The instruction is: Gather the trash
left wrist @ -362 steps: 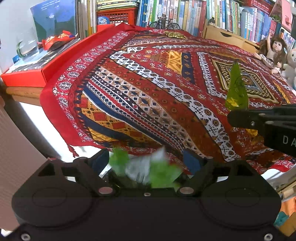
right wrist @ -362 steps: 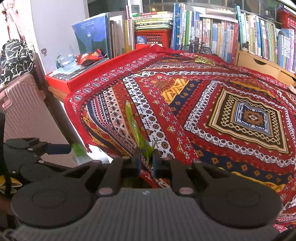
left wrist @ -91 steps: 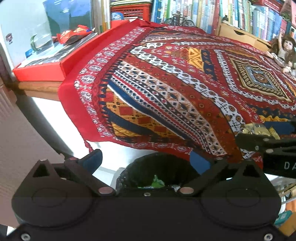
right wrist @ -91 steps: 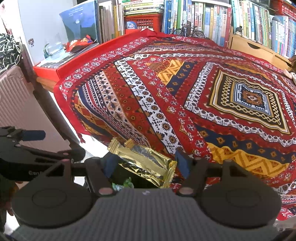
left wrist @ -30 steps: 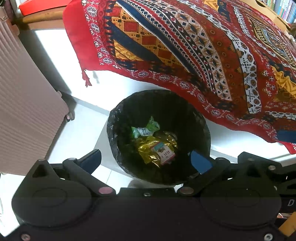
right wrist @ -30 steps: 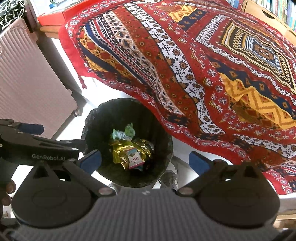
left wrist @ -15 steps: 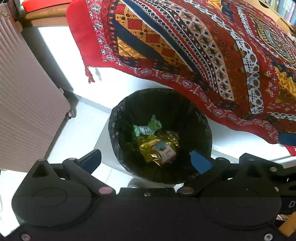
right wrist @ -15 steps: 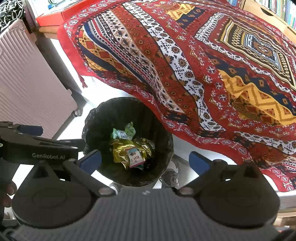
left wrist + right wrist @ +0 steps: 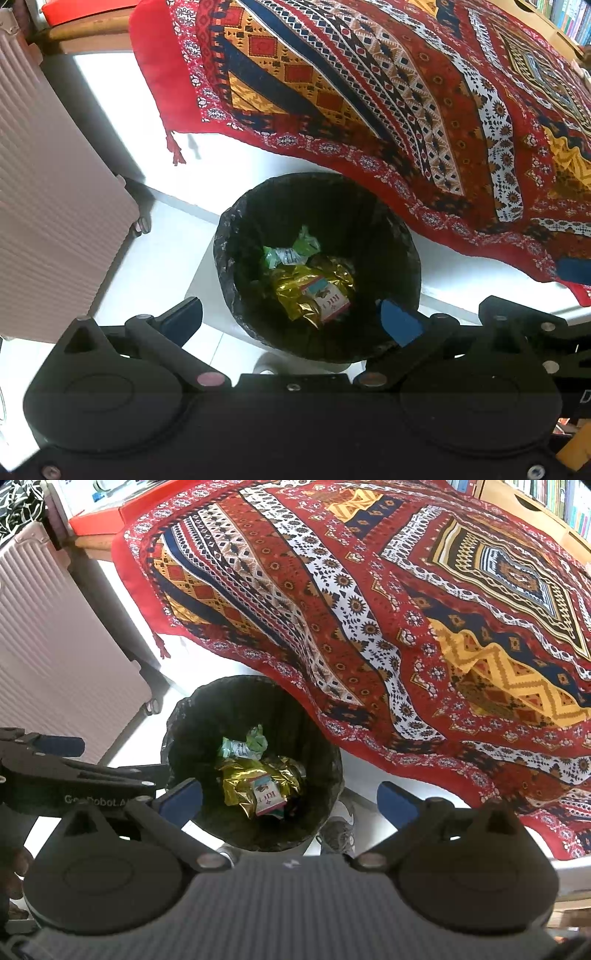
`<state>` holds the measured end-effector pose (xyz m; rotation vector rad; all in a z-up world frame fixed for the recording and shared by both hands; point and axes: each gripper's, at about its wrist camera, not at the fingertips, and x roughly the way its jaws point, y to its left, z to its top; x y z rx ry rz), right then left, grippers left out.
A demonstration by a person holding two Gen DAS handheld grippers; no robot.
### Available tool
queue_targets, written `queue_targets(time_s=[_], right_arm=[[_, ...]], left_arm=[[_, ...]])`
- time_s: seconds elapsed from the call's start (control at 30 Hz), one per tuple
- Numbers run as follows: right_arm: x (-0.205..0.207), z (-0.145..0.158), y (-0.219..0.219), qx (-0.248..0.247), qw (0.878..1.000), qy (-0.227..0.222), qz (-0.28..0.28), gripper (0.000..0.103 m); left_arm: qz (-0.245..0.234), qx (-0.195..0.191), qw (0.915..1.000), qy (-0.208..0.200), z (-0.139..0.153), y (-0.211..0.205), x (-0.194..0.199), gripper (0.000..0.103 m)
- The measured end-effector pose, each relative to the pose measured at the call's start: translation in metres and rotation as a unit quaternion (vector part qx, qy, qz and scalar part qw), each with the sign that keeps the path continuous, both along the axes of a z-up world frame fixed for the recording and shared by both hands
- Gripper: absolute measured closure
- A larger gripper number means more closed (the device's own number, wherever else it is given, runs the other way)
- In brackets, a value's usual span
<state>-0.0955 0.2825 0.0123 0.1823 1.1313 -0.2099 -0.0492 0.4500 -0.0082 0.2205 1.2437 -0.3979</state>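
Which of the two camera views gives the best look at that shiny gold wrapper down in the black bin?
The right wrist view: the gold wrapper lies nearly central in the black bin, its label facing up and unobstructed. The left wrist view shows the same wrapper too, but further toward the bin's near side, close above the gripper body.

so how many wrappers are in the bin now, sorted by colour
gold foil wrapper: 1
green wrapper: 1, crumpled, could be more than one piece
total: 2 visible in the black bin
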Motion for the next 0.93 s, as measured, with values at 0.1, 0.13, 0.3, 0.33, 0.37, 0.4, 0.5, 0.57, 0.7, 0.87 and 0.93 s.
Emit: queue_targets(time_s=[0.1,0.13,0.3,0.33,0.37,0.4,0.5,0.57,0.7,0.87,0.93], right_arm=[[-0.0004,0.0008,0.0003,-0.001,1.000,-0.001,-0.001,0.000],[-0.0006,0.0007,0.0000,-0.002,1.000,-0.001,-0.001,0.000],[-0.0008,0.0006,0.0005,0.000,1.000,-0.001,-0.003,0.000],[-0.0009,0.0006,0.0003,0.001,1.000,-0.001,-0.003,0.000],[-0.0008,0.0009,0.0004,0.001,1.000,-0.001,-0.003,0.000],[-0.0008,0.0009,0.0005,0.000,1.000,-0.002,-0.003,0.000],[-0.0009,0.0009,0.0008,0.000,1.000,-0.002,-0.002,0.000],[-0.0010,0.0009,0.0008,0.001,1.000,-0.001,-0.003,0.000],[-0.0009,0.0005,0.0009,0.003,1.000,-0.001,-0.002,0.000],[-0.0008,0.0005,0.0012,0.003,1.000,-0.001,-0.003,0.000],[-0.0010,-0.0003,0.0018,0.003,1.000,-0.001,-0.003,0.000]], left_arm=[[0.000,-0.001,1.0000,-0.001,0.0008,0.0002,0.0006,0.000],[0.000,-0.001,1.0000,-0.001,0.0010,-0.0001,0.0004,0.000],[-0.003,-0.001,1.0000,-0.003,0.0015,-0.0004,-0.0010,0.000],[-0.003,-0.001,1.0000,-0.003,0.0012,-0.0005,-0.0013,0.000],[-0.002,-0.001,1.0000,-0.002,0.0012,-0.0003,-0.0013,0.000],[-0.002,0.000,1.0000,-0.002,0.0009,-0.0005,-0.0013,0.000],[-0.003,0.000,1.0000,-0.003,0.0009,-0.0008,-0.0012,0.000],[-0.004,0.001,1.0000,-0.004,0.0011,-0.0010,-0.0015,0.000],[-0.004,0.002,1.0000,-0.003,0.0010,-0.0010,-0.0018,0.000],[-0.010,0.007,0.9999,-0.006,-0.0001,-0.0020,-0.0043,0.000],[-0.011,0.007,0.9999,-0.007,-0.0003,-0.0026,-0.0044,0.000]])
